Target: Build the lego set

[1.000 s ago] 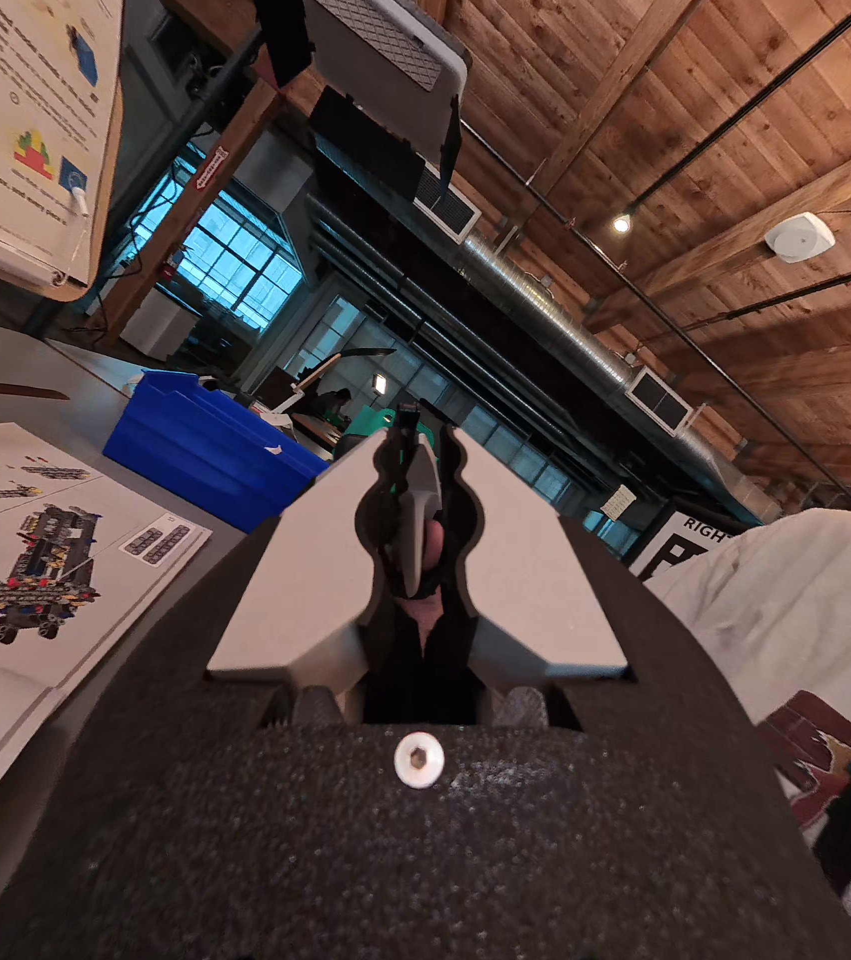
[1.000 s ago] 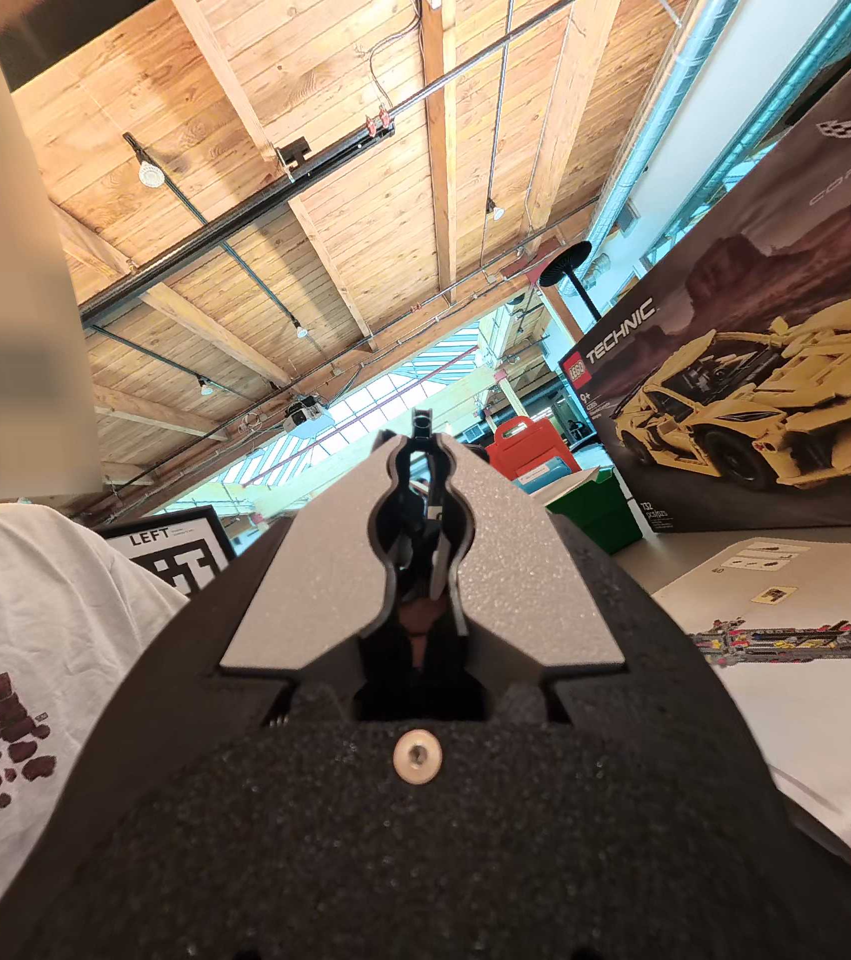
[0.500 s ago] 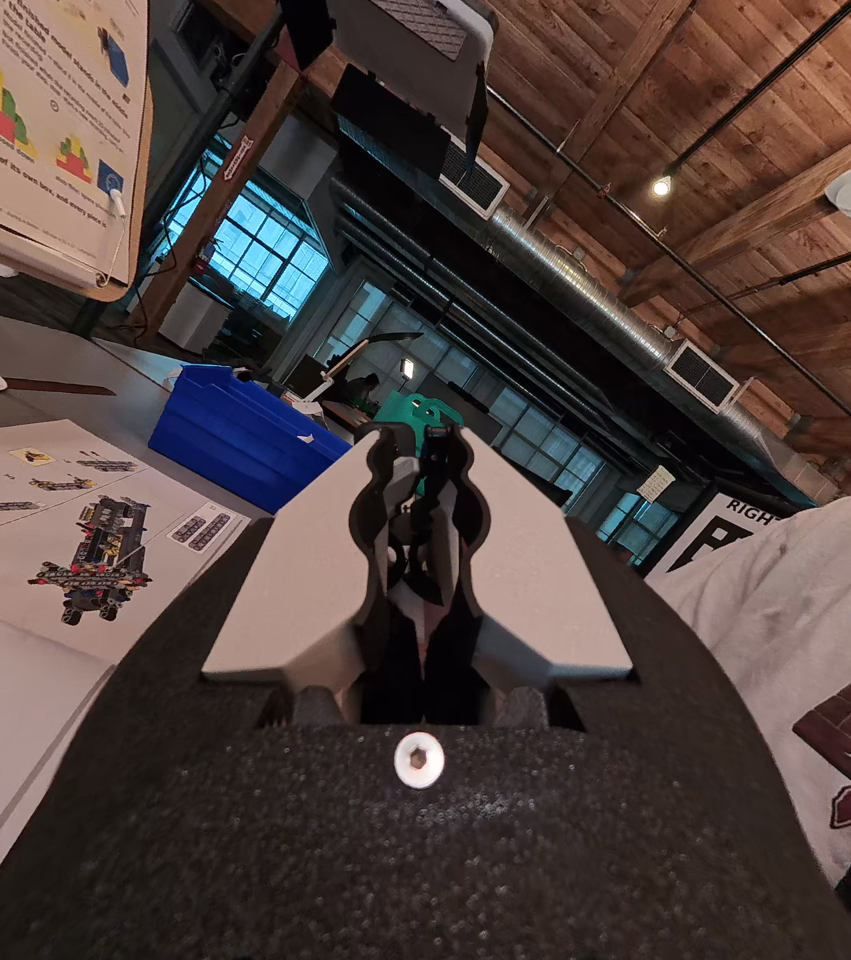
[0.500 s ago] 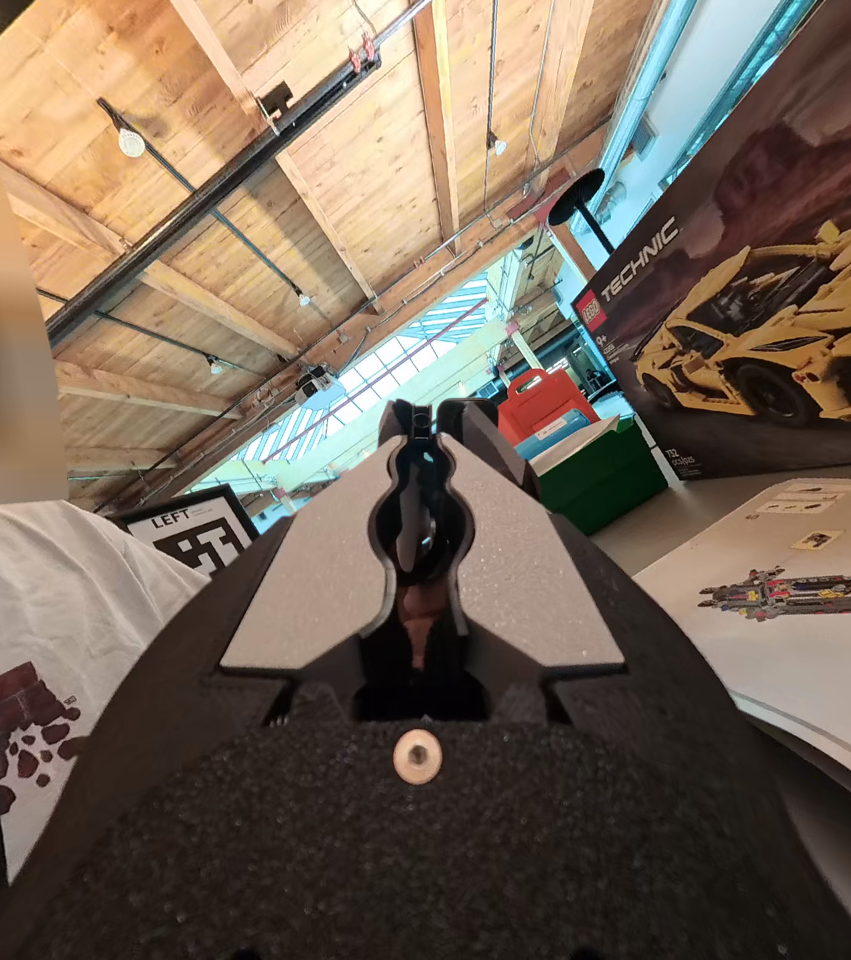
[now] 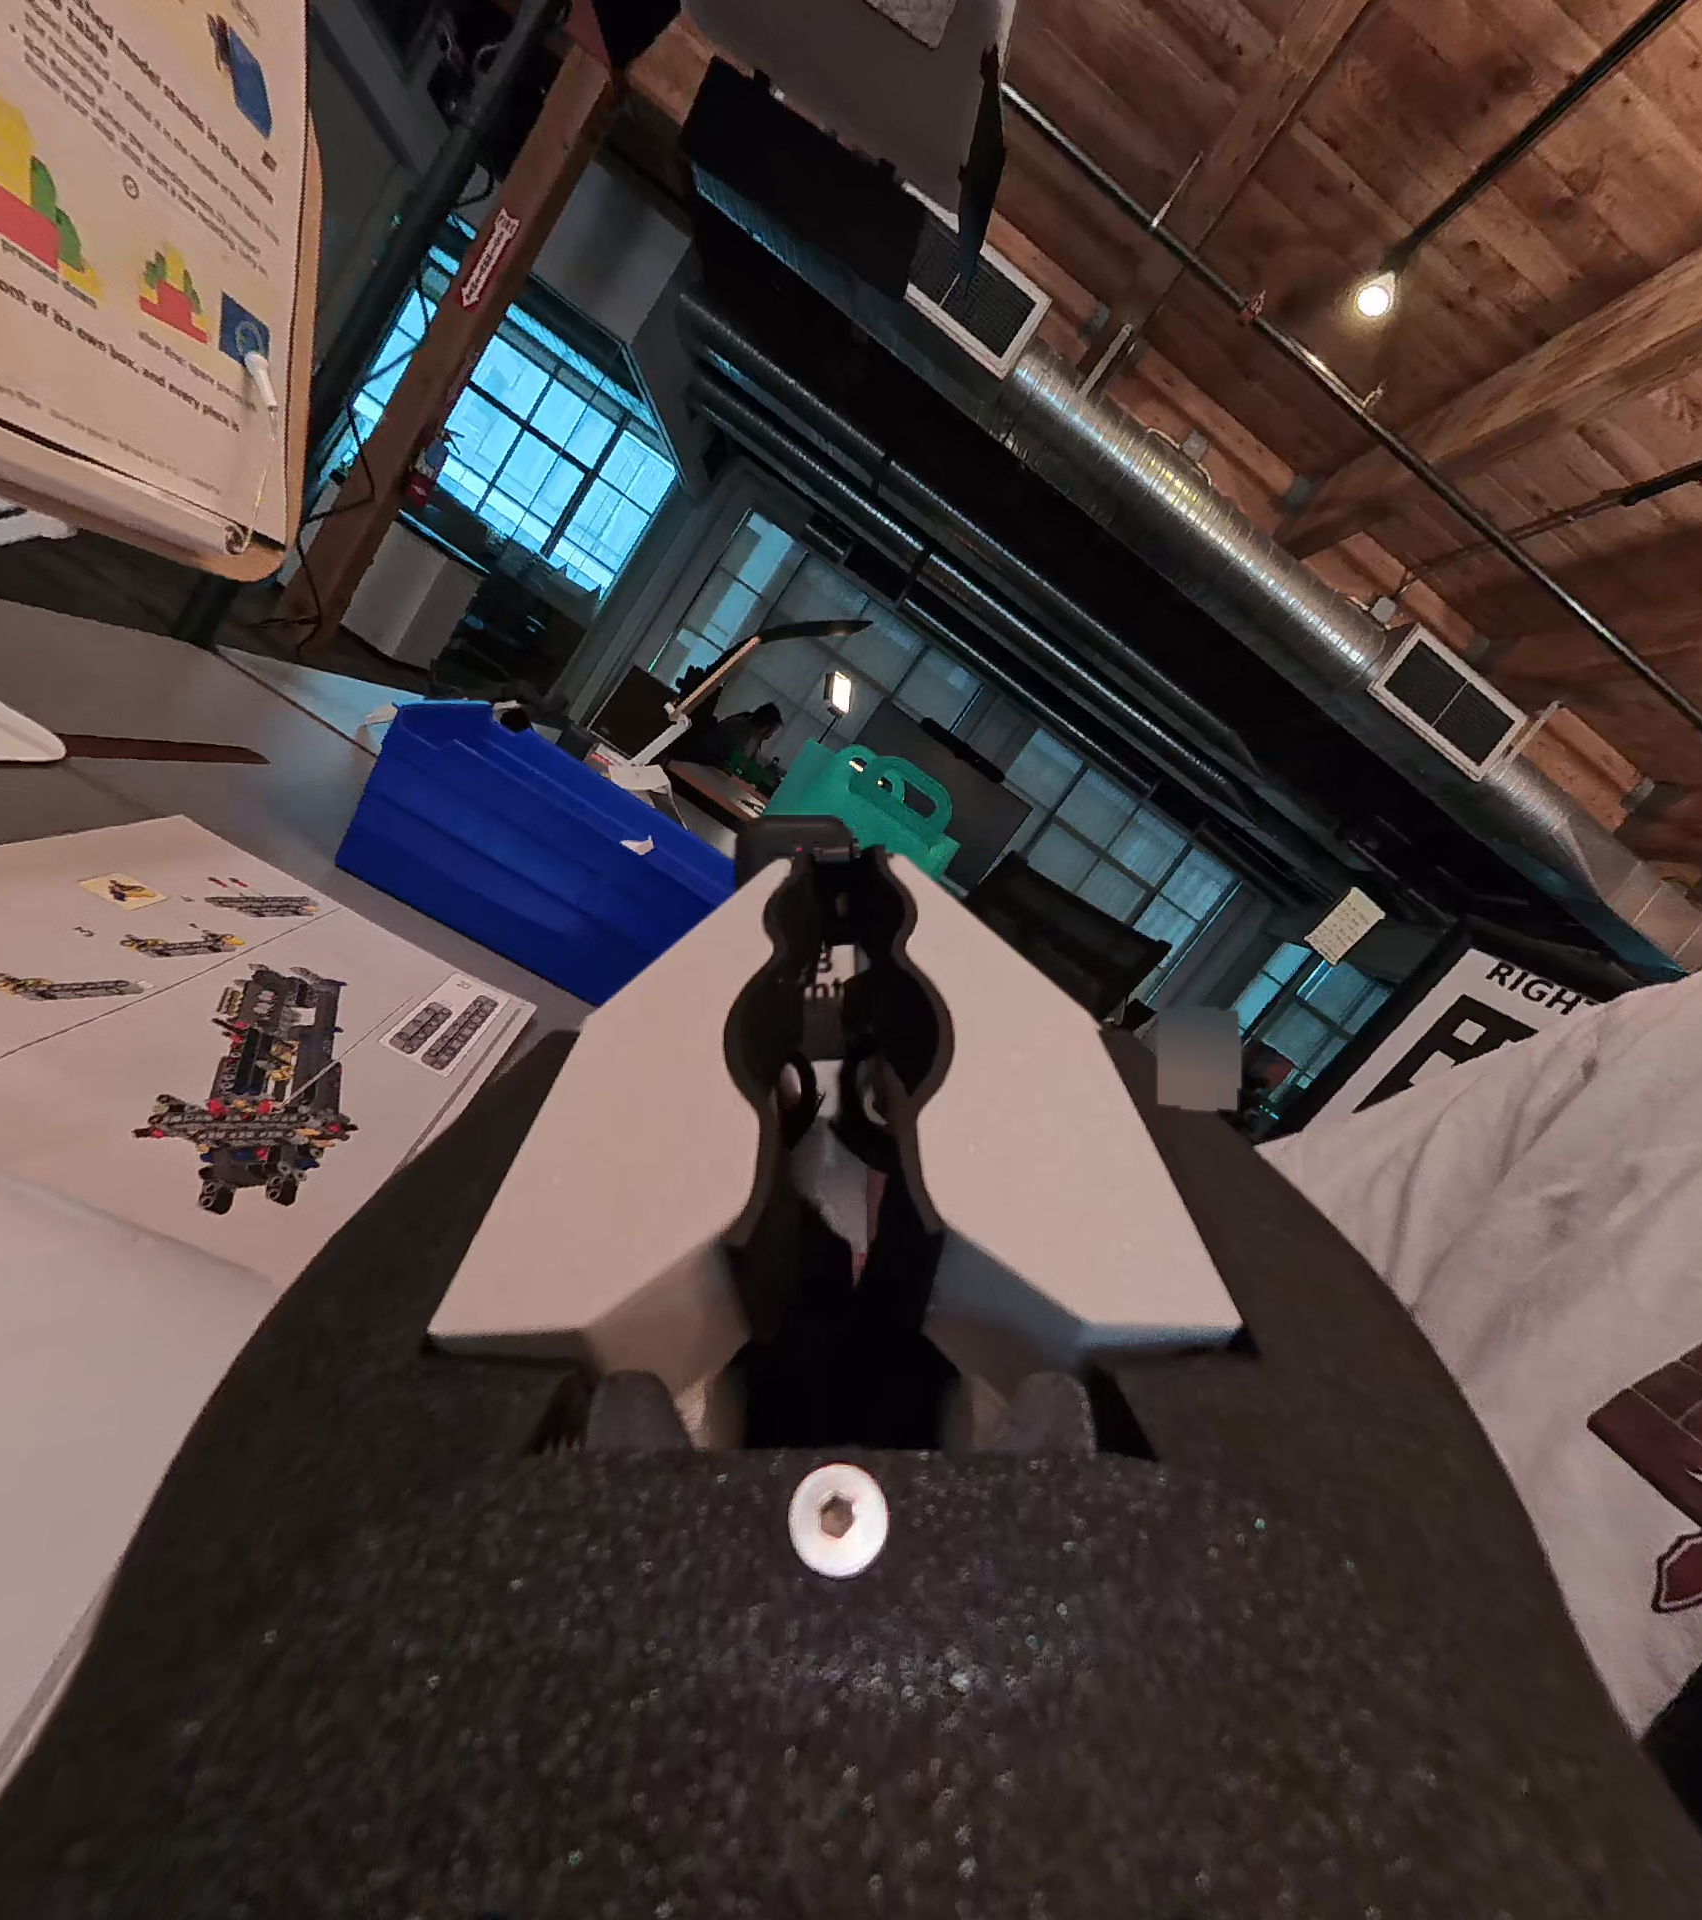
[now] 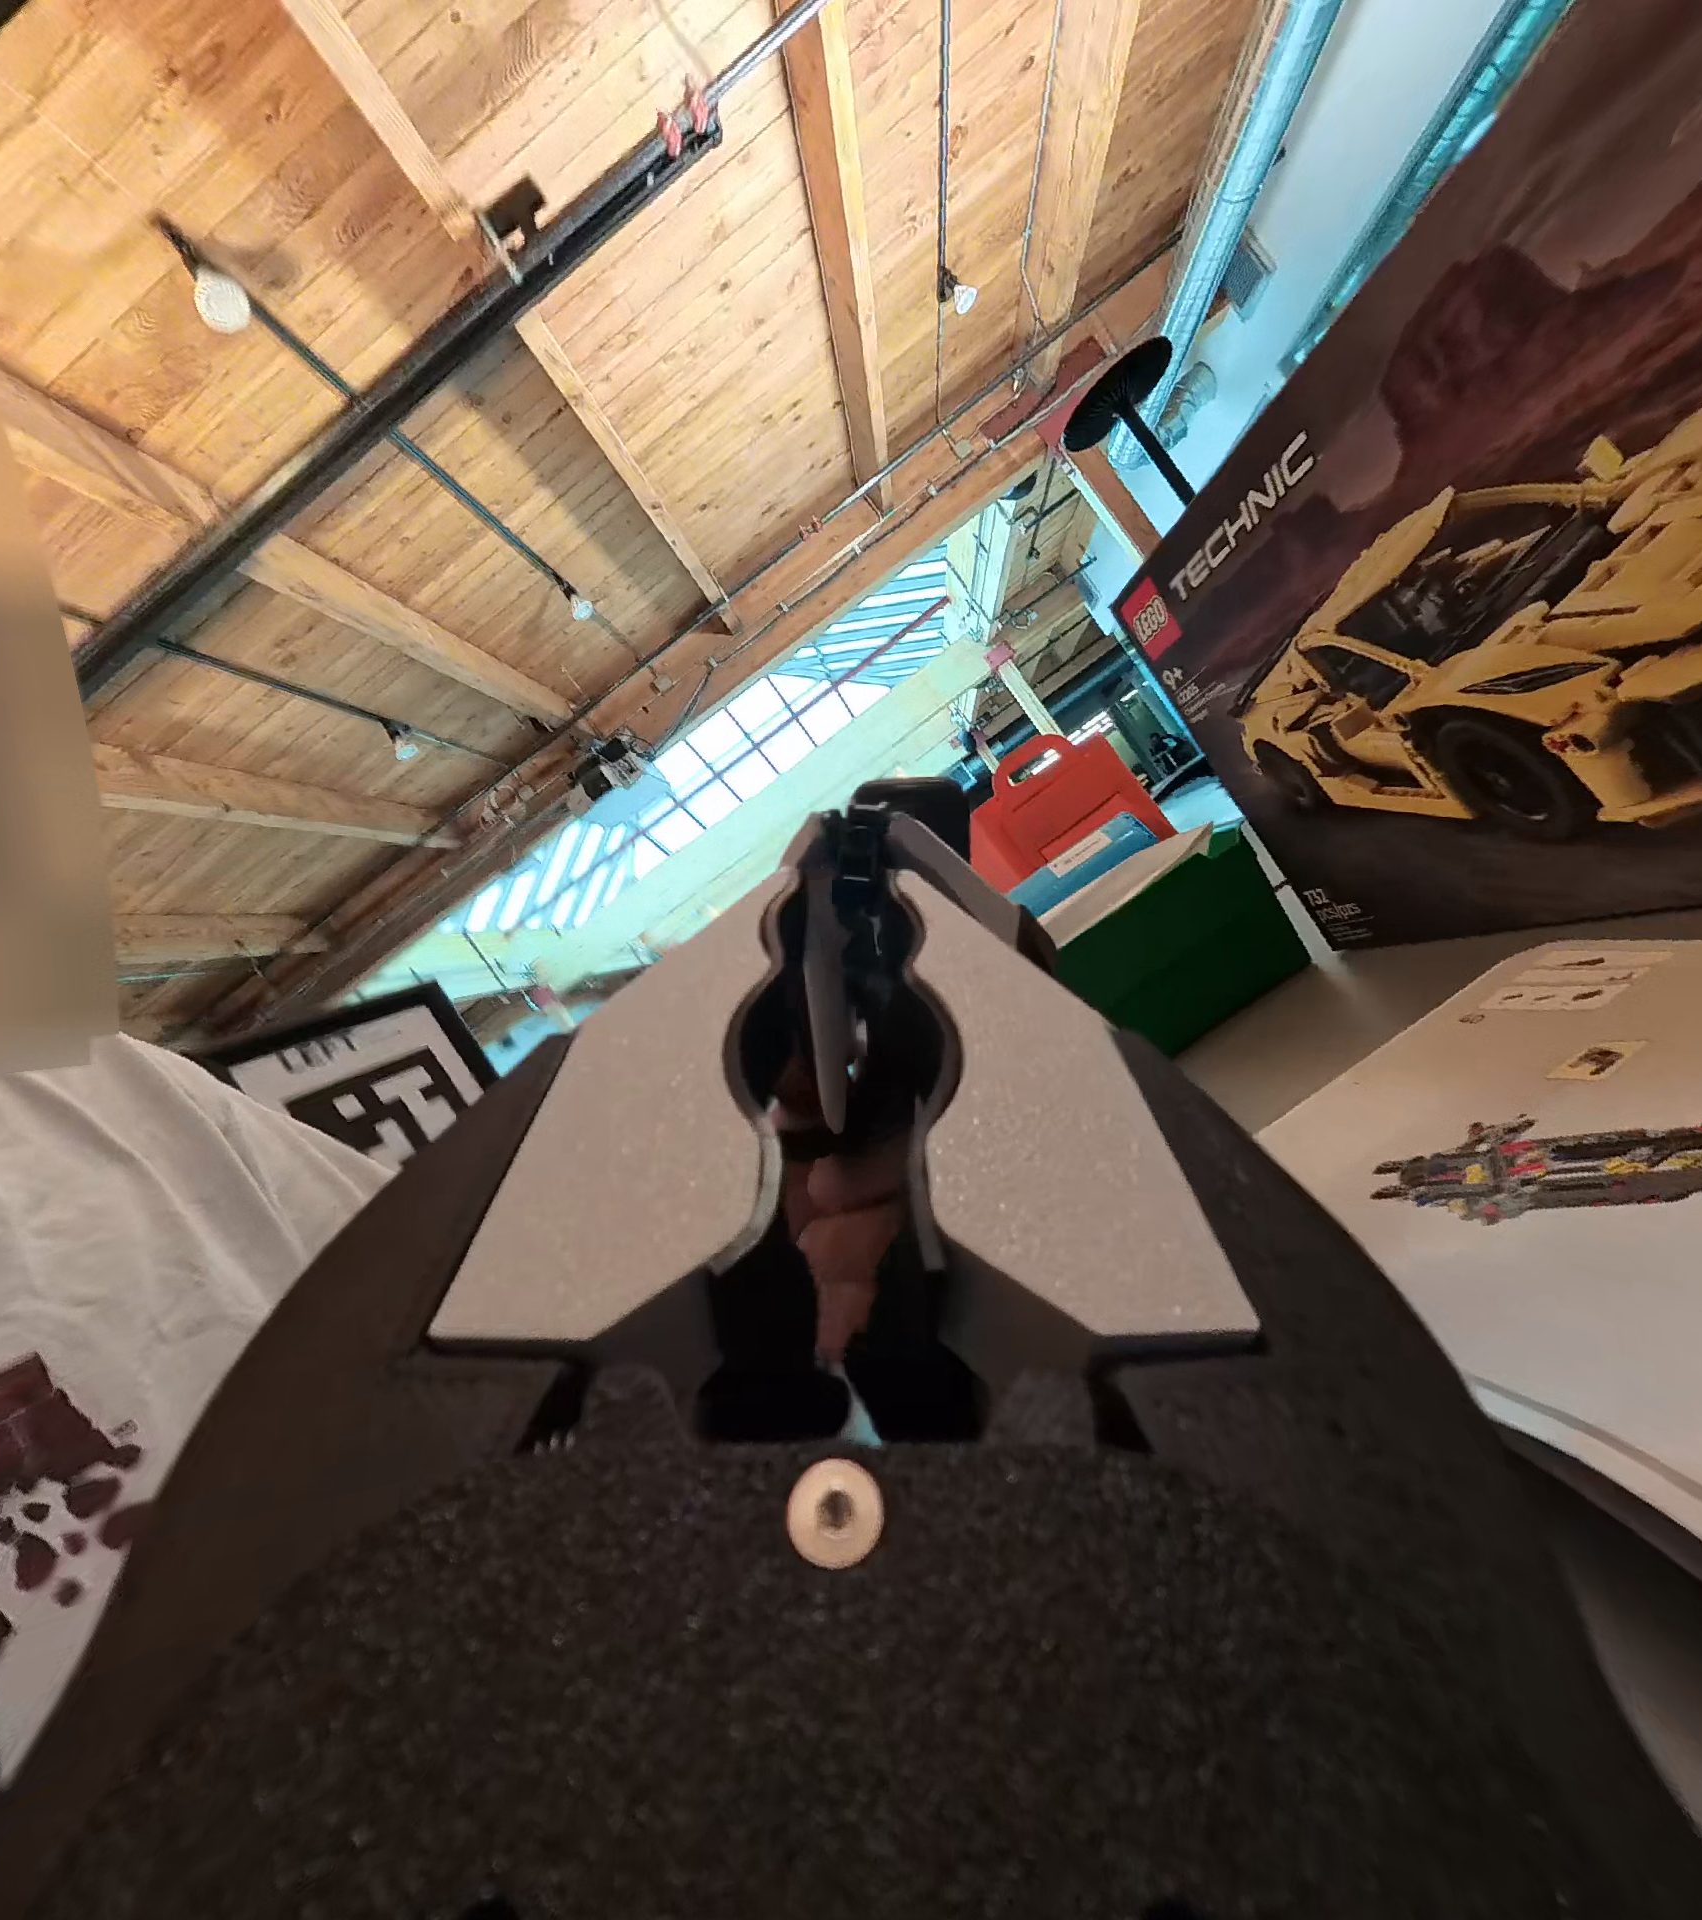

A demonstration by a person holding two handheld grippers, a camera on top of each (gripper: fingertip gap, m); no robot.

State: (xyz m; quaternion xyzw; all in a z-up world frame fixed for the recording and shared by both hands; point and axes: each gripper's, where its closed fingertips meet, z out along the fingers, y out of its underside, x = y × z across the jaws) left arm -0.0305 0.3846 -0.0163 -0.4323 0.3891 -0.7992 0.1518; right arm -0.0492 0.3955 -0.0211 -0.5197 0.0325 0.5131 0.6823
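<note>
My left gripper point(image 5: 834, 868) is tilted up off the table and shut on a black lego piece with round holes point(image 5: 831, 1075), mostly hidden between the fingers. My right gripper point(image 6: 857, 868) is also tilted up and shut on a thin grey and black lego piece point(image 6: 826, 1023). The two grippers face each other tip to tip. A dark tip of the other gripper shows just past each one's fingertips. The open instruction booklet point(image 5: 203, 1039) lies on the table at the left. It also shows in the right wrist view point(image 6: 1553, 1195).
A blue bin point(image 5: 514, 842) and a green caddy point(image 5: 873, 805) stand behind the booklet, and a poster board point(image 5: 78, 260) leans at the far left. The lego box point(image 6: 1501, 675), a green bin point(image 6: 1190, 956) and a red caddy point(image 6: 1055, 821) stand at the right. A person's white shirt point(image 5: 1553, 1195) is close by.
Both grippers have tilted and shifted a little, and their tips have drawn closer together. Both stay shut on their pieces.
</note>
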